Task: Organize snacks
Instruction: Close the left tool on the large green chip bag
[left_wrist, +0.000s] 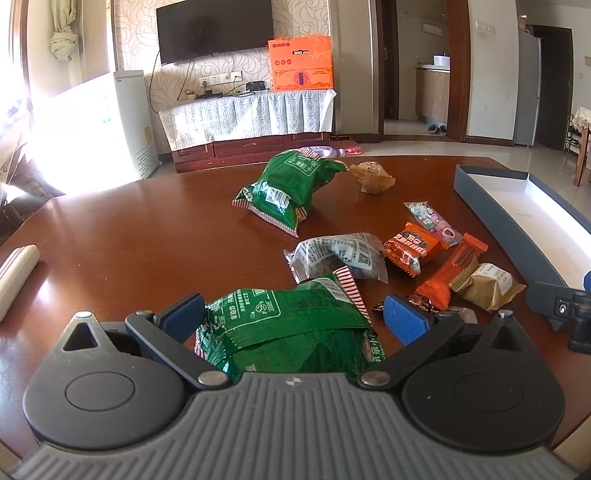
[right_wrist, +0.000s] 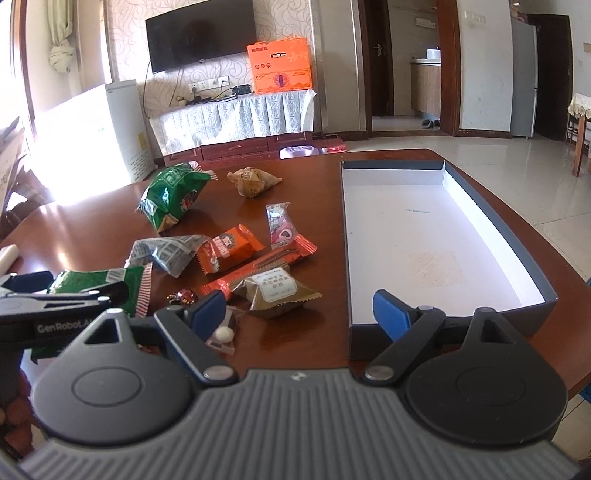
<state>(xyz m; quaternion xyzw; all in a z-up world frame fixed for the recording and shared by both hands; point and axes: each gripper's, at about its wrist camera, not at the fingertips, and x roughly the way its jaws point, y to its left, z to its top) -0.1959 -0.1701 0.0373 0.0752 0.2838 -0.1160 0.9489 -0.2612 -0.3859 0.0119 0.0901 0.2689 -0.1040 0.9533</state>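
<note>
My left gripper is open, its blue fingers either side of a green snack bag lying on the brown table; they do not press it. The bag also shows in the right wrist view, beside the left gripper. My right gripper is open and empty at the near left corner of a grey box with a white inside. Between them lie a second green bag, a silver packet, orange packets, a tan packet and small sweets.
A brown paper-wrapped snack and a clear pink sweet bag lie further back. A white remote rests at the table's left edge. The grey box fills the right side. Beyond stand a TV cabinet and a white appliance.
</note>
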